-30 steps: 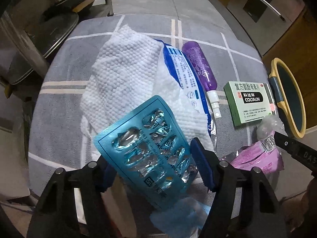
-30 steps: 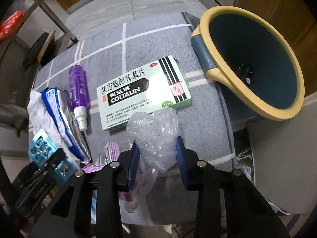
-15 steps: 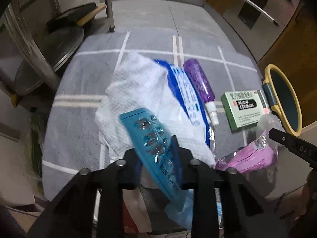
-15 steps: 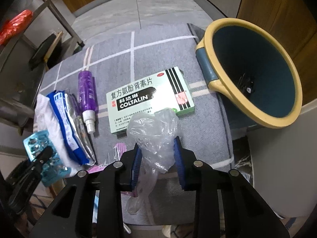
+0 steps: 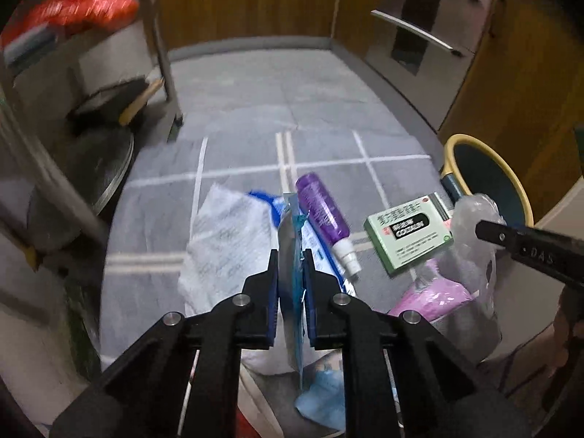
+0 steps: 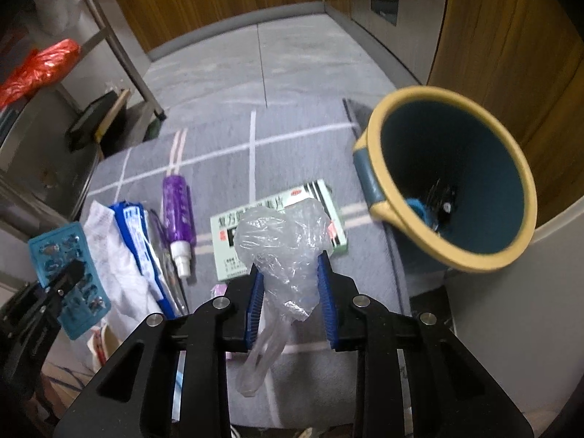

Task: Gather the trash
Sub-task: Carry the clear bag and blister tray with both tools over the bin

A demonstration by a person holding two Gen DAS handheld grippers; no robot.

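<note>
Both tools point steeply down over a grey worktop covered with a white-checked cloth [image 5: 328, 146].

The left tool [image 5: 290, 273] has its jaws nearly together and closing on a teal blister pack [image 5: 292, 292], which stands edge-on between the blue pads; in the right wrist view the same blister pack [image 6: 69, 277] shows its flat face, lifted off the cloth at the worktop's left edge.

The right tool [image 6: 290, 284] has its jaws partly apart and closing on a crumpled clear plastic bag [image 6: 281, 252], whose loose tail hangs down between the fingers. The bag bulges above the pads, and they press on its sides.

Beneath the left tool lie a white paper towel [image 5: 226, 241] and a blue-and-white wrapper [image 6: 135, 241]. Just right of these a purple spray bottle [image 5: 323, 215] lies on its side, its white nozzle towards the near edge. A green medicine box [image 5: 408, 237] lies flat near the worktop's right edge, partly hidden by the held bag in the right wrist view. A pink packet [image 5: 438, 292] sits at the near right corner.

Past the right edge stands a dark bin with a yellow rim [image 6: 372, 138], its mouth open, with some dark and blue scraps inside. The far half of the cloth is bare, and grey floor lies beyond it.
</note>
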